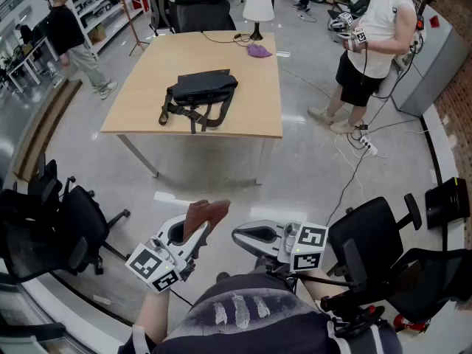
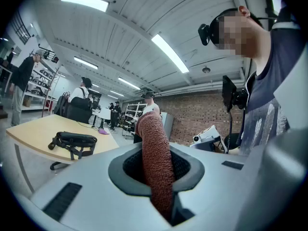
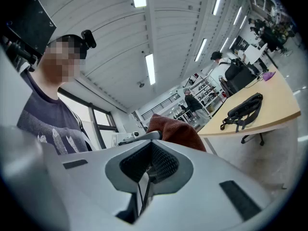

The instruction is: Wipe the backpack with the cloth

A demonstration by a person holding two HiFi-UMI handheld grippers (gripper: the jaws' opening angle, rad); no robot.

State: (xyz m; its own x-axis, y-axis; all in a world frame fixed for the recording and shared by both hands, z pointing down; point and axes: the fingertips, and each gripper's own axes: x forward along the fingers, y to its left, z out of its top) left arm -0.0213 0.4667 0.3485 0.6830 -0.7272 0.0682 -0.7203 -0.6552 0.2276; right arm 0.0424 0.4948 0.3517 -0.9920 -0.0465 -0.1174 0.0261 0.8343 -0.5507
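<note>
A black backpack [image 1: 199, 91] lies flat on the light wooden table [image 1: 147, 116], well ahead of me. Both grippers are held close to my body, far from the table. My left gripper [image 1: 198, 232] is shut on a red-brown cloth [image 1: 207, 213], which stands up between its jaws [image 2: 155, 158]. My right gripper [image 1: 245, 235] is beside it, jaws together with nothing between them. In the left gripper view the backpack [image 2: 72, 141] shows on the table to the left. In the right gripper view the cloth [image 3: 176, 130] rises behind the jaws and the backpack [image 3: 243, 109] lies at the right.
A white lamp [image 1: 258, 9] and a small purple object [image 1: 259, 51] stand at the table's far edge. A person in a white shirt [image 1: 371, 43] stands right of the table, with cables [image 1: 358, 161] on the floor. Black office chairs flank me at left [image 1: 63, 223] and right [image 1: 372, 234].
</note>
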